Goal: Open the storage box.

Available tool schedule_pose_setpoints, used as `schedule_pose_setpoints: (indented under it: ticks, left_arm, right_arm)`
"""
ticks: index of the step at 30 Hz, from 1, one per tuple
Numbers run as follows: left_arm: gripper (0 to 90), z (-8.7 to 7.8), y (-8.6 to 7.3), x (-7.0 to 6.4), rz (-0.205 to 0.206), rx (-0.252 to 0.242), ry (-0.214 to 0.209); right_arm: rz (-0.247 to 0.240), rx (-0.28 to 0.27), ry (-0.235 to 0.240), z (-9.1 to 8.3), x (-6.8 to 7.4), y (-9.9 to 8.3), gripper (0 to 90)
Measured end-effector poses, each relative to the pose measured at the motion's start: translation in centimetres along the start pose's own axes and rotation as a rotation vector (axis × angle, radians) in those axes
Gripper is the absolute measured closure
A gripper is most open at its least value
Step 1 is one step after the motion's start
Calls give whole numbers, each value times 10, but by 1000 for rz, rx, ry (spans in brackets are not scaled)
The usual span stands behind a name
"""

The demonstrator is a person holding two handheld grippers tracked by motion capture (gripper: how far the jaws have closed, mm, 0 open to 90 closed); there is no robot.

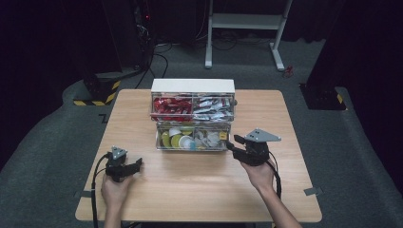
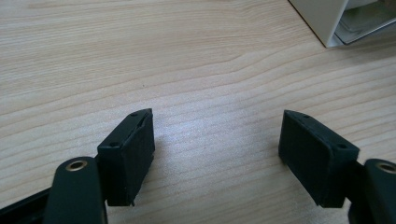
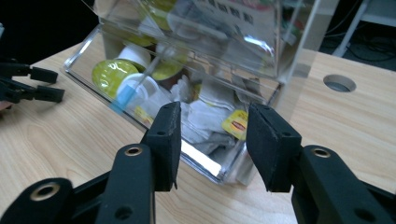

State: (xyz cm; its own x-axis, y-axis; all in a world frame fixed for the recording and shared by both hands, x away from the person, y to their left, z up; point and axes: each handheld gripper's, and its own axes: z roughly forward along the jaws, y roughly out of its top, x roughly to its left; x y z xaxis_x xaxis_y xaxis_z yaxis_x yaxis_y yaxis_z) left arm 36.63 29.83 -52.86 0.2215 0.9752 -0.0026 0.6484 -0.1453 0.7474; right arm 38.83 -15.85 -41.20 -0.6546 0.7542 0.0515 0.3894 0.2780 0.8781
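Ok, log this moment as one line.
right gripper open, at clear organizer tea-bag corner | left gripper open, over bare table

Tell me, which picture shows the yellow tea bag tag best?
The right gripper view: the yellow tea bag tag sits close, between the jaws, behind clear plastic. The high view shows it as a tiny yellow speck in the bottom tray.

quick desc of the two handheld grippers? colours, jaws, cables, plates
Both are black, two-jaw units. The left gripper has blocky black jaw pads, brass-coloured pivot eyelets, a small grey plate on top and a black cable trailing back. The right gripper carries a larger grey three-cornered plate with holes. Forearms are bare, no sleeves visible.
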Motion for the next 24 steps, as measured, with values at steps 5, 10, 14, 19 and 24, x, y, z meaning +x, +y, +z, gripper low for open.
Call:
schedule_pose_setpoints:
  ticks: [5,10,14,19,24]
  left_arm:
    - [271,0,0,0,0,-2,0]
    - [271,0,0,0,0,1,0]
    - [271,0,0,0,0,0,0]
    - [271,0,0,0,0,1,0]
    - [271,0,0,0,1,0,0]
  right_arm:
    - [-15,7,15,3,1,7,582]
    - [-14,-4,38,3,2,14,571]
    - [-12,-6,46,4,1,17,552]
    - [-13,-19,49,2,3,20,559]
    - [-18,-6,58,1,4,23,565]
